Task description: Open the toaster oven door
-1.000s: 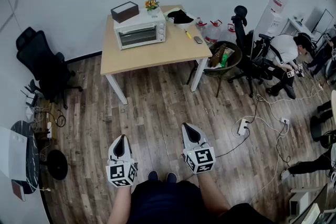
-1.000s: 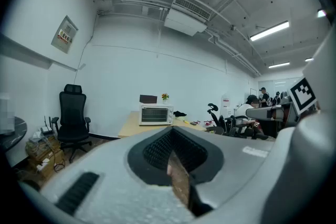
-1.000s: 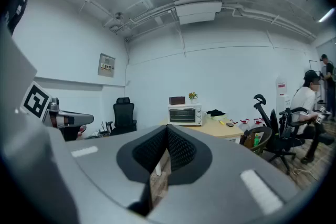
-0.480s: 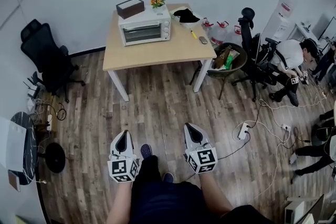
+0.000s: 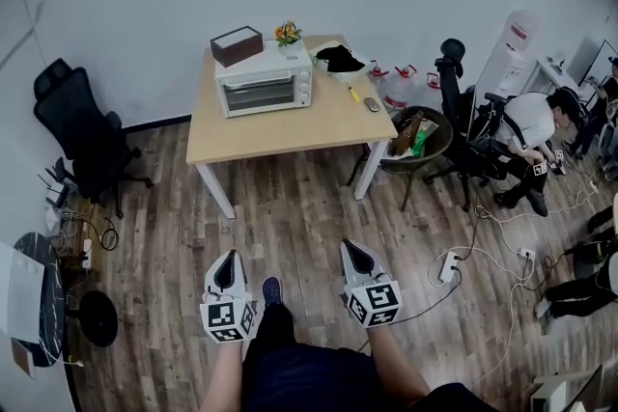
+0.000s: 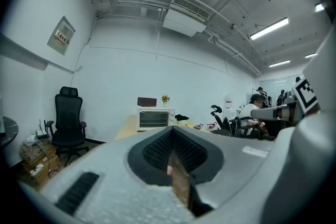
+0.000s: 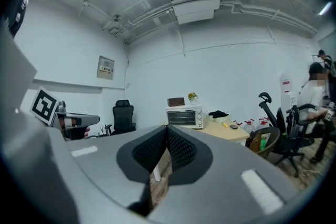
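the toaster oven [image 5: 263, 80] stands on the counter [image 5: 290, 125] well ahead of both pairs of fingers, its closed door facing them crosswise, more in line with the left gripper [image 5: 226, 261] than the right gripper [image 5: 351, 251]; both sets are pressed together, holding nothing.

A wooden table [image 5: 280, 125] stands by the white wall, a black office chair [image 5: 82, 135] to its left, water jugs [image 5: 391, 82] and a seated person [image 5: 526, 125] to its right.

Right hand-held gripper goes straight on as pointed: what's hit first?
Free across the floor; the right hand-held gripper lines up roughly with the toaster oven on the table, probably first contact. Depth unclear.
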A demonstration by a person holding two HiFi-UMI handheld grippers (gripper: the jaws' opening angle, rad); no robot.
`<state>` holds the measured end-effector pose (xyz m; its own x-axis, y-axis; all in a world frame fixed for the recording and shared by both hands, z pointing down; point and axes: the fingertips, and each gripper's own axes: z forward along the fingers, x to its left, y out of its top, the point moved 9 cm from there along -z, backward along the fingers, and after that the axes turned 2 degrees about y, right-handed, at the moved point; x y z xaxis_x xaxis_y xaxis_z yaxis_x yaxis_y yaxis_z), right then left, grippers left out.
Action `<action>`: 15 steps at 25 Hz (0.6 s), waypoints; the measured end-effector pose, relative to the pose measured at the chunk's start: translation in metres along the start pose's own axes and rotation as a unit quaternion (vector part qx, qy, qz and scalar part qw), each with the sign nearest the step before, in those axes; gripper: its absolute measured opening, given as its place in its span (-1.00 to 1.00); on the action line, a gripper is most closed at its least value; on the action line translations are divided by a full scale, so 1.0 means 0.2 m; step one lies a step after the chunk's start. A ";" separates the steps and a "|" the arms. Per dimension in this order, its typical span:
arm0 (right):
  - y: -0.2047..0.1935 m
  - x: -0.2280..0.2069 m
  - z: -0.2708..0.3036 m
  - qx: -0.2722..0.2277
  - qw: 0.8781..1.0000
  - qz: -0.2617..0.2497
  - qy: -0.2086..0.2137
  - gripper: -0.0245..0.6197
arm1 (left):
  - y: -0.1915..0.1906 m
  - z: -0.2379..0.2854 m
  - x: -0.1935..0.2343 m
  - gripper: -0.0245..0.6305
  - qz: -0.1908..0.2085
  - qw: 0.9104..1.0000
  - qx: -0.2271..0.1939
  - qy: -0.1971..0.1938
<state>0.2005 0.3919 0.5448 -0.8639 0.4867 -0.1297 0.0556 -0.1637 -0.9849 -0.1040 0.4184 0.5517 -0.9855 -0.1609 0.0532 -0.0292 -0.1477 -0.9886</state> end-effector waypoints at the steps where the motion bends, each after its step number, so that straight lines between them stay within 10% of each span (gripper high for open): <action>1: 0.01 -0.02 0.03 -0.001 1.000 0.003 -0.003 -0.90 | 0.01 0.04 0.01 -0.93 0.004 1.000 0.002 0.006; 15: 0.11 -0.08 0.47 0.006 0.999 -0.039 -0.012 -0.90 | 0.07 0.42 0.22 -0.94 0.003 1.000 0.009 0.021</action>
<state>0.1680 0.2998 0.5369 -0.8776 0.4768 -0.0498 -0.0183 -0.1371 -0.9904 -0.1345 0.3274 0.5519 -0.9919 -0.1203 0.0407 -0.0205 -0.1643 -0.9862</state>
